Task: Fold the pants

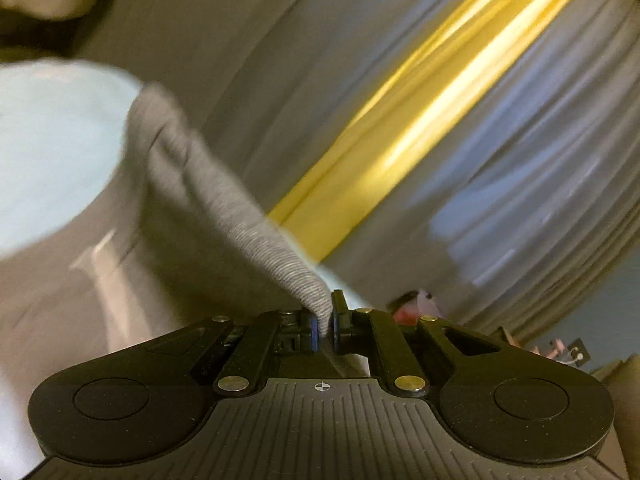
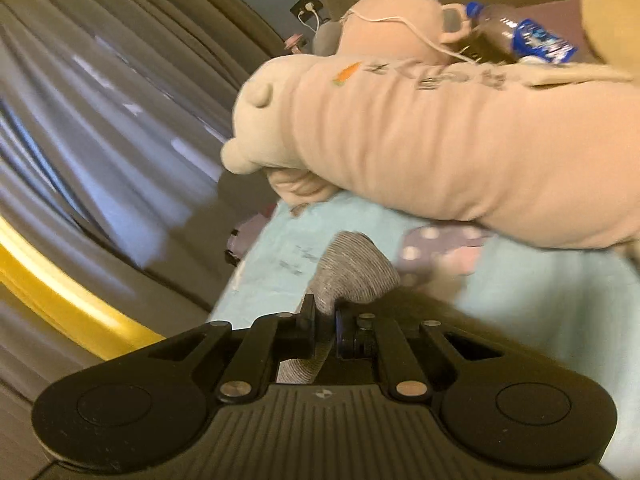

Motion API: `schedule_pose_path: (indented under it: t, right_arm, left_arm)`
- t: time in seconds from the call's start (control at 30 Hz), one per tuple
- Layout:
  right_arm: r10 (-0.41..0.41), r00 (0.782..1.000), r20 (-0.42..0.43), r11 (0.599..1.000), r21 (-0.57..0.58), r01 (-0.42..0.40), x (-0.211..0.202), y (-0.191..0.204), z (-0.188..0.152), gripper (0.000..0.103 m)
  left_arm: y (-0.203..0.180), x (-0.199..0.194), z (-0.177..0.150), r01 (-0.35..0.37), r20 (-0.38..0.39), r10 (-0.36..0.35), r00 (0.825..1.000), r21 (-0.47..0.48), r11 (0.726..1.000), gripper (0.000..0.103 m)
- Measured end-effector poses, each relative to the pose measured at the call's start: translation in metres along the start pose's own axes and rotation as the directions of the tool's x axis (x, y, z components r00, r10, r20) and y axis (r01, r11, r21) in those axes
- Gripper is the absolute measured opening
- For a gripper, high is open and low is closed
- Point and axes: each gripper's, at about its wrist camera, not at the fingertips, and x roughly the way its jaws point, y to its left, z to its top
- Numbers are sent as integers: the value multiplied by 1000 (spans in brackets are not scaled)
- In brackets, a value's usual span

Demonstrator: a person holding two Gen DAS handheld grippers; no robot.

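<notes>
Both tongs, left (image 1: 325,326) and right (image 2: 323,326), pinch grey pants (image 1: 224,200) stretching forward-left.

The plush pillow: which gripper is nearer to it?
Right. The right gripper, shut on the grey pants, sits just below the plush pillow. The left gripper, also shut on the pants, faces the curtains; no pillow shows there.

Left hand-held gripper (image 1: 325,320) and right hand-held gripper (image 2: 325,320) each have fingers pinched nearly together on fabric.
</notes>
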Motion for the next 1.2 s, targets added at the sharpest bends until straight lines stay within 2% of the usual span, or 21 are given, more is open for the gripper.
schedule_pose_path:
  t: [0.1, 0.2, 0.23, 0.27, 0.37, 0.4, 0.43, 0.47, 0.53, 0.57, 0.6, 0.63, 0.7, 0.77, 0.83, 0.9, 0.97, 1.03, 1.1, 1.13, 1.2]
  right_arm:
    - [-68, 996, -60, 998, -11, 68, -4, -31, -12, 9]
    - [-140, 982, -129, 990, 1, 142, 3, -57, -31, 9]
    - [-160, 977, -140, 987, 3, 162, 6, -62, -37, 10]
    - [-177, 974, -139, 984, -2, 178, 8, -65, -41, 11]
    - [-182, 975, -129, 983, 9, 185, 10, -64, -46, 18]
    - [-173, 976, -132, 984, 19, 177, 11, -63, -45, 24]
    - [-160, 978, -134, 986, 22, 164, 13, -61, -44, 29]
    - [-155, 978, -139, 987, 19, 159, 15, -60, -43, 31]
    - [-167, 975, -149, 986, -5, 168, 23, -56, -44, 31]
    - [-179, 972, -151, 984, -22, 178, 26, -53, -44, 22]
    - [-191, 970, -150, 982, -46, 186, 29, -51, -44, 9]
    - [-192, 969, -156, 981, -64, 184, 31, -47, -43, 9]
    - [-177, 976, -125, 981, -96, 166, 26, -35, -39, 8]
    - [-78, 996, -48, 991, -114, 72, 10, -25, -32, 8]
    - [1, 1000, 12, 991, -136, 1, -1, -24, -29, 8]
    - [-48, 999, 3, 985, -165, 47, 5, -30, -30, 9]
    - [-142, 987, -77, 976, -178, 126, 21, -42, -34, 10]
    - [-248, 956, -157, 959, -179, 220, 31, -55, -35, 16]
    - [-220, 968, -116, 969, -138, 204, 18, -63, -35, 19]
    - [-230, 968, -96, 966, -144, 216, 13, -61, -35, 19]
    - [-260, 963, -76, 954, -172, 244, 5, -57, -36, 19]
  left_arm:
    - [38, -19, -47, -83, -75, 79, 994, -42, 996, 9]
    - [63, -8, -73, -185, -166, 176, 970, -37, 982, 14]
    - [68, -4, -76, -224, -175, 216, 961, -28, 974, 17]
    - [71, -3, -76, -236, -158, 229, 961, -29, 971, 20]
    - [73, -6, -66, -284, -110, 273, 956, -108, 953, 50]
    - [77, -8, -60, -278, -91, 267, 959, -144, 950, 70]
    - [81, -7, -55, -290, -72, 282, 957, -173, 941, 75]
    - [87, -9, -51, -314, -68, 307, 949, -188, 931, 74]
    - [103, -7, -37, -351, -87, 340, 936, -218, 911, 59]
    - [108, -4, -32, -344, -93, 331, 939, -230, 910, 54]
    - [109, 1, -29, -351, -102, 335, 936, -240, 905, 34]
    - [109, 8, -22, -360, -105, 345, 933, -239, 902, 14]
    - [105, 2, -15, -343, -70, 336, 939, -218, 914, 13]
    - [98, -3, -14, -333, -36, 332, 943, -186, 924, 13]
    - [94, -7, -19, -363, -38, 362, 932, -151, 920, 15]
    - [92, -2, -24, -429, -68, 424, 903, -125, 895, 23]
    - [90, -7, -28, -456, -64, 453, 889, -69, 887, 33]
    - [79, -17, -32, -497, -43, 496, 867, -8, 868, 61]
    - [62, -37, -37, -541, 16, 541, 841, 33, 840, 72]
    - [51, -43, -38, -557, 52, 555, 830, 56, 828, 73]
    - [37, -48, -38, -559, 104, 550, 828, 93, 824, 76]
